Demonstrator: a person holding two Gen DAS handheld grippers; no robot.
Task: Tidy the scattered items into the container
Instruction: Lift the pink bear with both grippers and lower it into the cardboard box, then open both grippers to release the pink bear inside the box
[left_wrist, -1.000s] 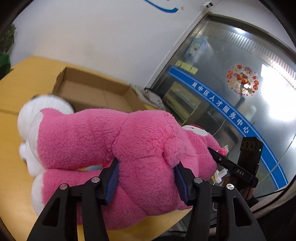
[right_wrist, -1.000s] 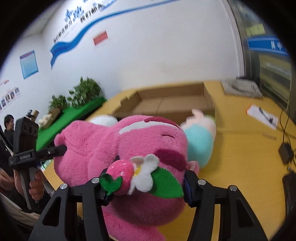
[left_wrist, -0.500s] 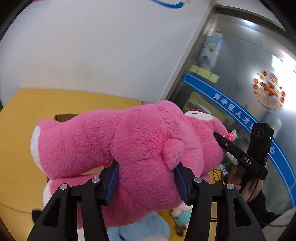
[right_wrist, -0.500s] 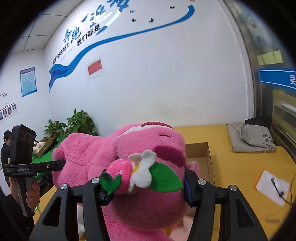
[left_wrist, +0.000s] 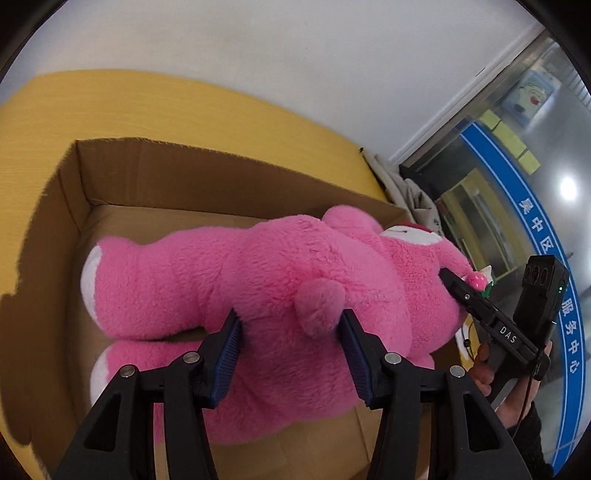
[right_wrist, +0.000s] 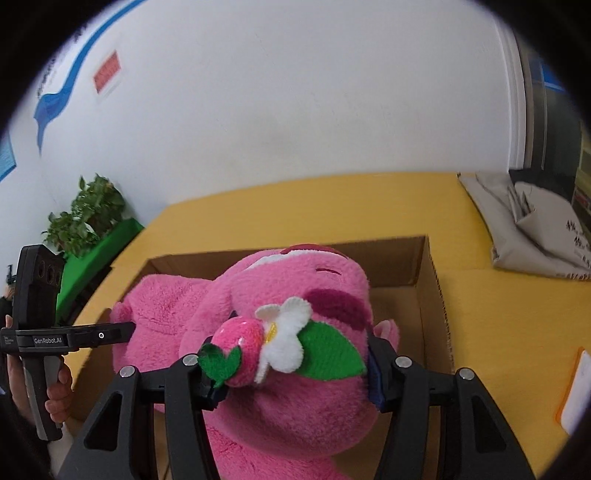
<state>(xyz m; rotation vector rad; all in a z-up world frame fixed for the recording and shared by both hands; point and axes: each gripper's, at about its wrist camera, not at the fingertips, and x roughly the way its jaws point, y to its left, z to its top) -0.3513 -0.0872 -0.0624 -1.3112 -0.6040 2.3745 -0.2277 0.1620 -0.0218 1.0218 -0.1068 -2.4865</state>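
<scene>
I hold the pink plush bear between both grippers, over the open cardboard box that stands on the yellow table.

Left gripper: its blue ribbed pads press into the bear's rump on either side of the small round tail, and the plush bulges out between them. The jaws are closing slightly on the plush, at a middling width. From this side the bear lies lengthwise across the box, its white-soled feet toward the left wall of the box and its head toward the right wall.

Right gripper: it is clamped on the bear's head at a middling width, with the plush filling the gap between the fingers. A felt strawberry with a white flower and green leaves sits on the head just above my fingers and hides the left pad. The face points toward the far wall of the box.

The bear's body is within the outline of the box. I cannot tell whether its underside touches the box floor.

A folded grey cloth bag lies on the table near its far right corner, well apart from the box. A potted plant stands beyond the table's left edge.
</scene>
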